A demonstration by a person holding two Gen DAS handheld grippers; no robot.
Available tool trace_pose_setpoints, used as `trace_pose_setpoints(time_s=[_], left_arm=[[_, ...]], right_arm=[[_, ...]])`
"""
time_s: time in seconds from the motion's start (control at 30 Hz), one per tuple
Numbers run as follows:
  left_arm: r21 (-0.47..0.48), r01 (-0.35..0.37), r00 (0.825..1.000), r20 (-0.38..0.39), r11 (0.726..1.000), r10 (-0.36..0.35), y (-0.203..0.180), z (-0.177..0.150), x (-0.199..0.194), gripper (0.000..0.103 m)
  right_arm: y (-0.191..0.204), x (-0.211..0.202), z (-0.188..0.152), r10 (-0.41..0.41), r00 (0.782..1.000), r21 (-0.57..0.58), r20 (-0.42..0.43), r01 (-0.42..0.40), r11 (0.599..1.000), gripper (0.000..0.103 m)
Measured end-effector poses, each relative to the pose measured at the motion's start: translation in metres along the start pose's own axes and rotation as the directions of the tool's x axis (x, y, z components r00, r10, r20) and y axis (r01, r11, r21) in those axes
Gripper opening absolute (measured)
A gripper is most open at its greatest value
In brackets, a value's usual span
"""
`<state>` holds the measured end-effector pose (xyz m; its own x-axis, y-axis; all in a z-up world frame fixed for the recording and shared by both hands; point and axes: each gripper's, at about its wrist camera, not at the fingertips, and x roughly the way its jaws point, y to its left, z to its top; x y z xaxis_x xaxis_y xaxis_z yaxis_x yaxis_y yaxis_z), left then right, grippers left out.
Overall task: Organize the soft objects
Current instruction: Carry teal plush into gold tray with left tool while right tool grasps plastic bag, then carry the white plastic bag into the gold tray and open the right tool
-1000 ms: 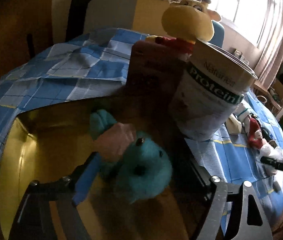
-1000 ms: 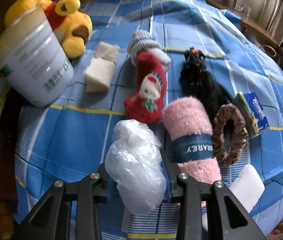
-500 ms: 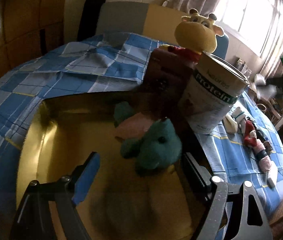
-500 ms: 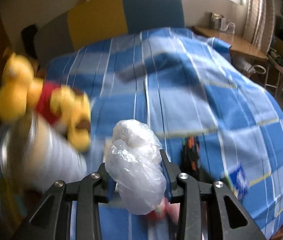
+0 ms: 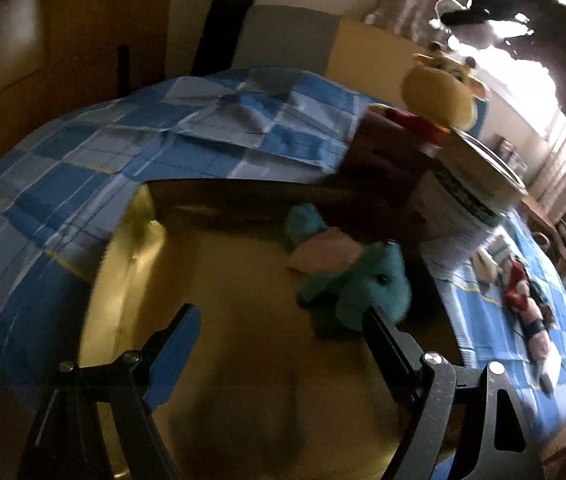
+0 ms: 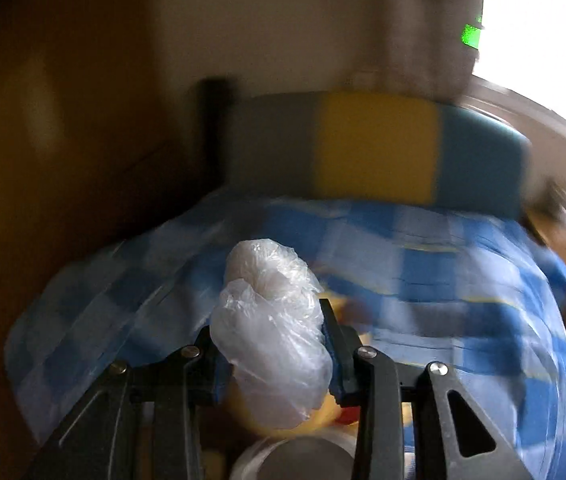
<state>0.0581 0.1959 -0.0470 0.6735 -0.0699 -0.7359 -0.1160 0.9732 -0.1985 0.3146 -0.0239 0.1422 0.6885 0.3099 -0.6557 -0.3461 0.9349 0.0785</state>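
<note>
A: What sits in the shiny yellow-gold box (image 5: 123, 280)?
B: One thing that I can make out: a teal plush toy with a pink patch on its back (image 5: 357, 280). It lies at about two o'clock on the box floor, close to the dark far wall.

A: And the left claw (image 5: 279, 340)?
B: Spread wide over the box, nothing between its blue-padded fingers. Its right fingertip lies just beside the teal plush in the picture; I cannot tell whether they touch.

A: Other containers?
B: A white round tub with dark green lettering (image 5: 471, 208) stands at two o'clock beyond the box, on the bed with the blue checked sheet (image 5: 211, 136). Its inside is hidden from the left view. The right view shows a pale round rim at six o'clock, too blurred to tell what is in it.

A: What is behind the tub?
B: A yellow plush bear in a red top (image 5: 439, 96), at one o'clock. Small soft things lie on the sheet at three o'clock, too blurred to name.

A: The right claw (image 6: 273, 352)?
B: It pinches a crumpled clear plastic bag (image 6: 271, 332), held up in the air above the bed, with yellow plush and that pale rim below it.
</note>
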Motion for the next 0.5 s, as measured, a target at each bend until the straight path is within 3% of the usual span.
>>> trace_pose_setpoints(time_s=[0.1, 0.3, 0.5], left_arm=[[-0.018, -0.025, 1.000, 0.010, 1.000, 0.025, 0.008, 0.001, -0.004, 0.084], [-0.071, -0.078, 0.996, 0.025, 0.994, 0.080, 0.024, -0.001, -0.011, 0.084], [-0.104, -0.101, 0.993, 0.043, 0.989, 0.106, 0.030, -0.005, -0.020, 0.088]], right_arm=[[0.059, 0.008, -0.048, 0.095, 0.991, -0.131, -0.093, -0.107, 0.986, 0.036], [0.101, 0.010, -0.157, 0.249, 0.932, -0.116, -0.264, -0.287, 0.951, 0.036], [0.118, 0.006, -0.248, 0.270, 0.889, -0.065, -0.370, -0.315, 0.947, 0.037]])
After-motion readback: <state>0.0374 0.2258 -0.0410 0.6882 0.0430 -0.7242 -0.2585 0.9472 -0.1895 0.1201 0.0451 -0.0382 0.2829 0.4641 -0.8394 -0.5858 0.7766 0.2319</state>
